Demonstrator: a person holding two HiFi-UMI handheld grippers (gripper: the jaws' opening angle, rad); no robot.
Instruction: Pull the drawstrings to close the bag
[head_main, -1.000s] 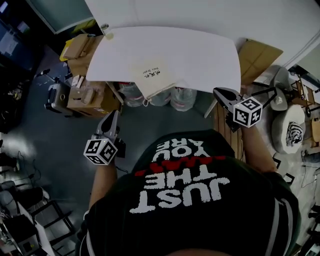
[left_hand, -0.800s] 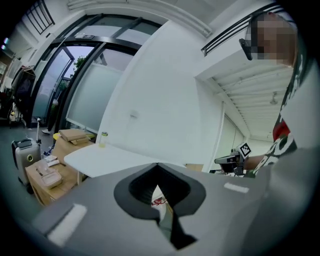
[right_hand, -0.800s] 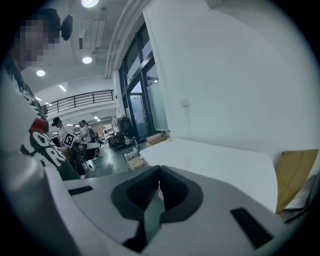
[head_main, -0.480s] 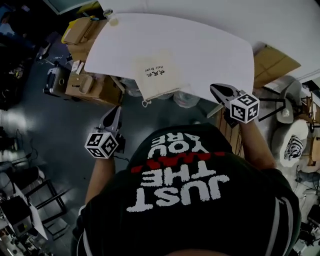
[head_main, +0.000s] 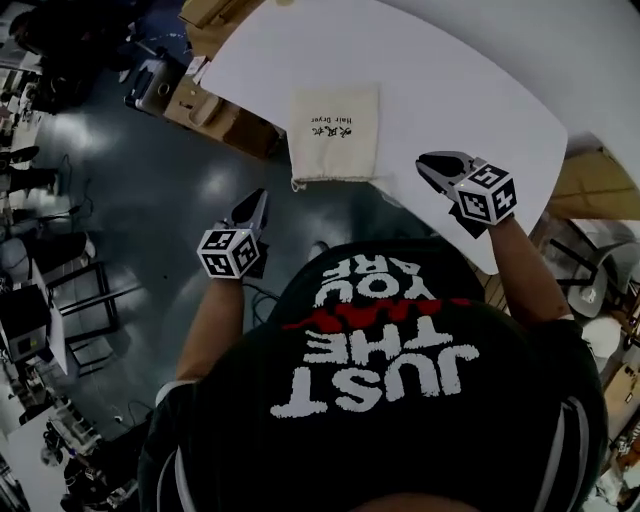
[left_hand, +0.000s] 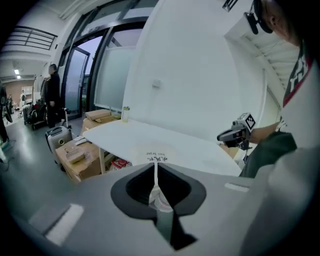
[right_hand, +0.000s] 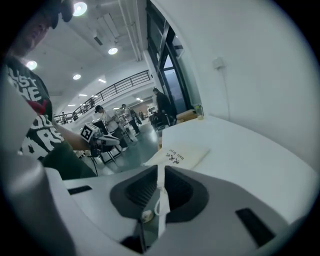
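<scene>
A cream drawstring bag (head_main: 333, 135) with dark print lies flat on the white table (head_main: 450, 90), its gathered mouth toward me and a short cord end (head_main: 295, 185) at its near left corner. My left gripper (head_main: 260, 196) is shut and empty, off the table's near edge and over the floor, short of the bag's left corner. My right gripper (head_main: 422, 162) is shut and empty above the table, to the right of the bag. Ahead of the left jaws lies the bag (left_hand: 154, 156), with the right gripper (left_hand: 222, 136) at the right. The bag (right_hand: 177, 156) also lies just beyond the right jaws.
Cardboard boxes (head_main: 215, 110) and a suitcase (head_main: 150, 85) stand on the floor by the table's left side. A small bottle (left_hand: 125, 114) stands at the table's far corner. Chairs and racks (head_main: 60, 300) line the left. People stand in the background (right_hand: 162, 105).
The head view has swung, so the table now sits higher and further right. Both grippers have come closer to the bag, and the right one is now over the tabletop. The bag has not moved.
</scene>
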